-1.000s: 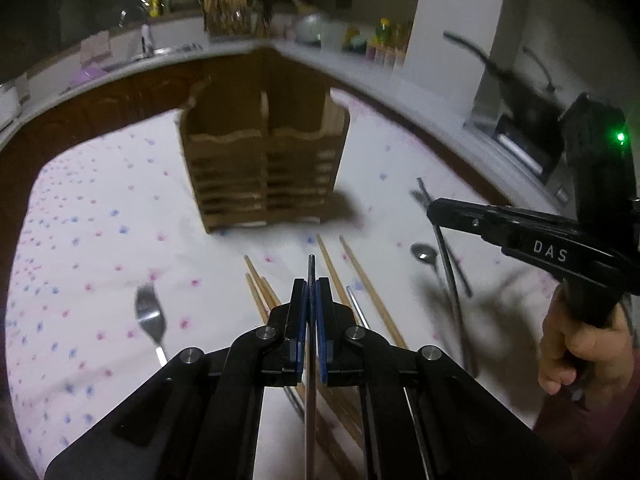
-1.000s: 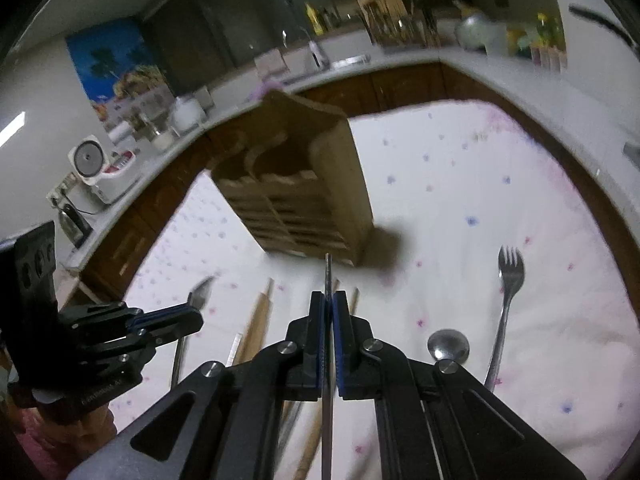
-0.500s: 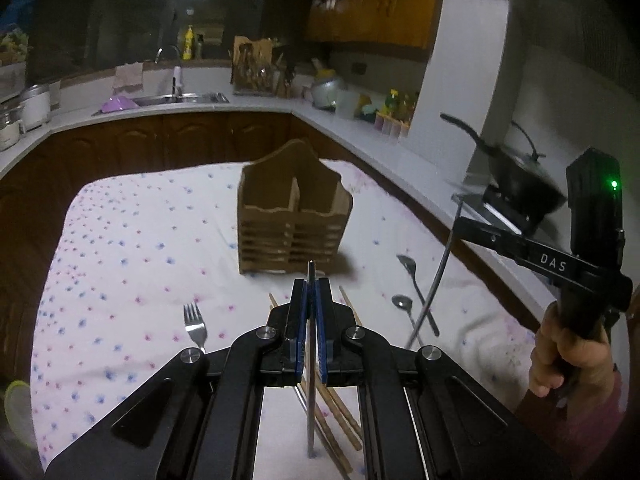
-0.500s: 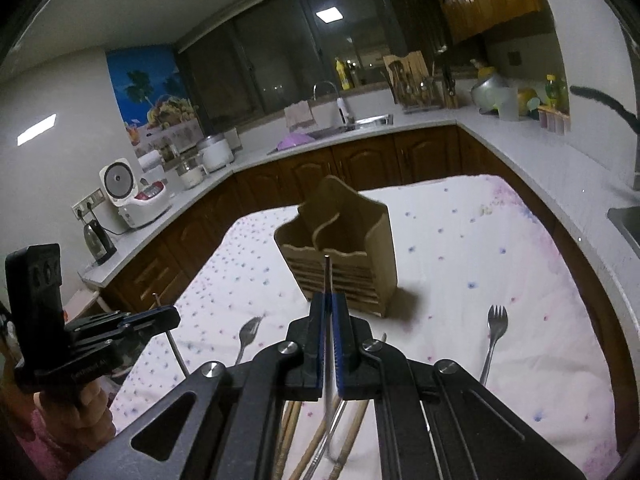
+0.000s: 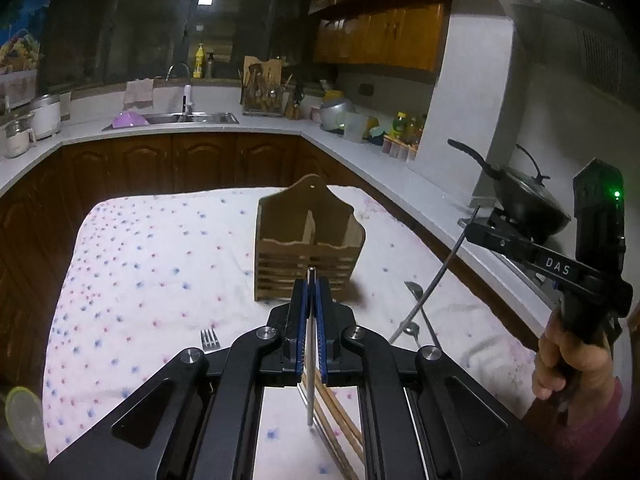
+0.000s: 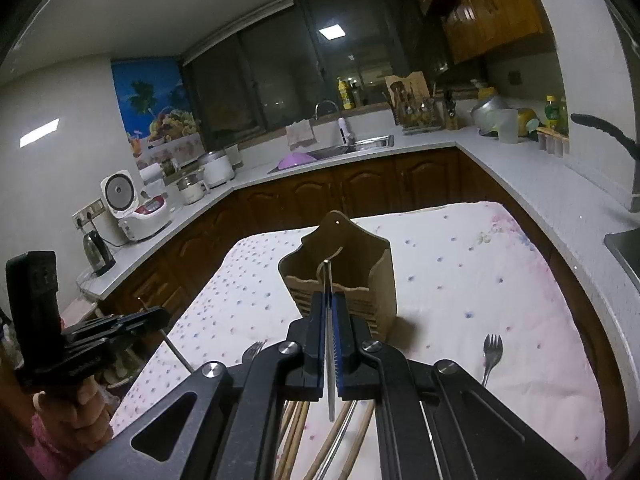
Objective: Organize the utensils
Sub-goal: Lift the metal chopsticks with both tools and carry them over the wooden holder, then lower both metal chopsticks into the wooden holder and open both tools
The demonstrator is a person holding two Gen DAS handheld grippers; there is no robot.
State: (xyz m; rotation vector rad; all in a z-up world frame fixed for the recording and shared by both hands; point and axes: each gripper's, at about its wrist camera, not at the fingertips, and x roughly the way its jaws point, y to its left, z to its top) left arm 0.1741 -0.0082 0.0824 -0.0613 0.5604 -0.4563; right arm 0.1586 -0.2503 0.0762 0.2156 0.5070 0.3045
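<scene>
The left gripper [image 5: 311, 276] is clenched on a thin straight metal chopstick [image 5: 309, 368] that runs between its blue pads and hangs clear above the worktop [image 5: 160, 264], which is draped in a white cloth dotted pink and blue. The right gripper [image 6: 329, 300] likewise grasps a second slim metal chopstick [image 6: 329, 360], held off the cloth. Ahead of both stands the brown slatted wooden utensil holder [image 5: 308, 236], upright, with a central divider making two compartments. Below the grippers lie several wooden chopsticks [image 6: 296, 440] on the cloth. A metal fork [image 5: 209, 339] rests to the left in the left wrist view, another fork [image 6: 490, 356] to the right in the right wrist view, and two metal spoons [image 5: 416, 300] lie right of the holder.
</scene>
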